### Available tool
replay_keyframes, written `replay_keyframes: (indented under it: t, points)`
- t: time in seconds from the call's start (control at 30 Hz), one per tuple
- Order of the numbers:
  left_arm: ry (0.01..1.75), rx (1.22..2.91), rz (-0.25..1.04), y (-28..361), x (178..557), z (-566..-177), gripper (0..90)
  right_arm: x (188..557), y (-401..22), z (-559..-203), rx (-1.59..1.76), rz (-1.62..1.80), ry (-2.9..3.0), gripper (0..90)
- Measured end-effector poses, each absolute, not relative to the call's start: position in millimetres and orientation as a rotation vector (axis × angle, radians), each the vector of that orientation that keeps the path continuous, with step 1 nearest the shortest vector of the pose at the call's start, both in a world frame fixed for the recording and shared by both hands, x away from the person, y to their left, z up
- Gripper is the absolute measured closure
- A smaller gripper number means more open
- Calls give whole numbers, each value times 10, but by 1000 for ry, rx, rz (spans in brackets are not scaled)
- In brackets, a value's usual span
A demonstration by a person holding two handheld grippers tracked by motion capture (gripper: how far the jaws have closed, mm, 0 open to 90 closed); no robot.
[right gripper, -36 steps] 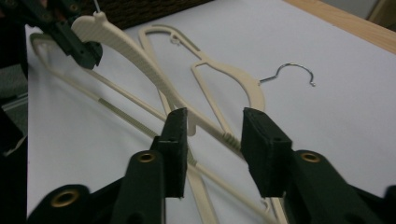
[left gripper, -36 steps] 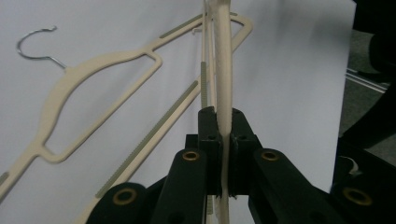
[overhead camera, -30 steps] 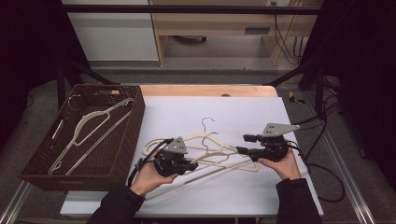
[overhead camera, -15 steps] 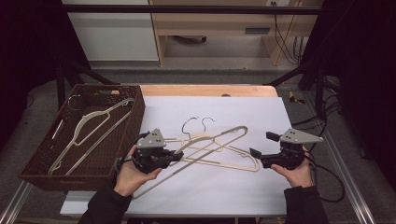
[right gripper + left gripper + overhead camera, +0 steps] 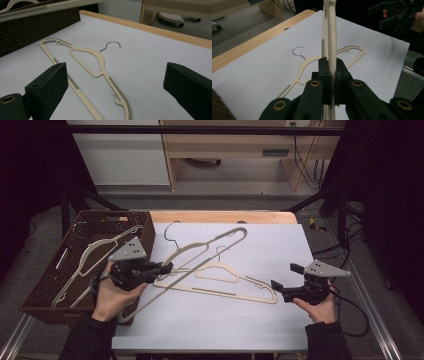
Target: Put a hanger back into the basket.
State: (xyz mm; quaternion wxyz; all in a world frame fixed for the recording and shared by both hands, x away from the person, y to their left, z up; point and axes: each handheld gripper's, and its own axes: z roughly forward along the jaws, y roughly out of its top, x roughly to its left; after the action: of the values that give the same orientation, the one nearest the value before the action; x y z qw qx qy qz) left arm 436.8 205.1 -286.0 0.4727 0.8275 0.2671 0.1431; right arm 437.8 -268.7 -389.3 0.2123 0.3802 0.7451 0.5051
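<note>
Left gripper (image 5: 167,267) jaws clamped tight on the bar of a lifted cream hanger (image 5: 197,252); in the left gripper view the hanger bar (image 5: 331,50) runs straight up between the closed pads. Right gripper (image 5: 276,285) jaws spread wide, holding nothing, hovering just off the right tip of the second cream hanger (image 5: 227,277), which lies flat on the white table sheet (image 5: 210,320). In the right gripper view that flat hanger (image 5: 86,62) sits ahead between the jaws, metal hook (image 5: 113,45) pointing away.

Likely goal, a guess: move hangers into the brown wicker basket (image 5: 145,227) at left, which already has hangers (image 5: 92,255) in it.

Risks: the grip is near one end of a long hanger, so it could pivot or slip in the jaws. The lifted hanger crosses over the flat one in the high view; can't tell if they touch, but swinging it low could drag or snag the flat one. Its far end or hook (image 5: 170,232) could catch the basket rim on the way in.

Room: open sheet in front and at right; basket wall close on the left; wooden table edge (image 5: 225,216) beyond, dark frame posts at both sides.
</note>
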Motion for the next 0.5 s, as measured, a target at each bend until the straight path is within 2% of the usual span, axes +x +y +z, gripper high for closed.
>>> replay_keyframes:
  t: [0.5]
  points:
    - [728, 1996, 488, 2821, 4612, -2570, 862, 4357, -2703, -3906, 1066, 1382, 2071, 56]
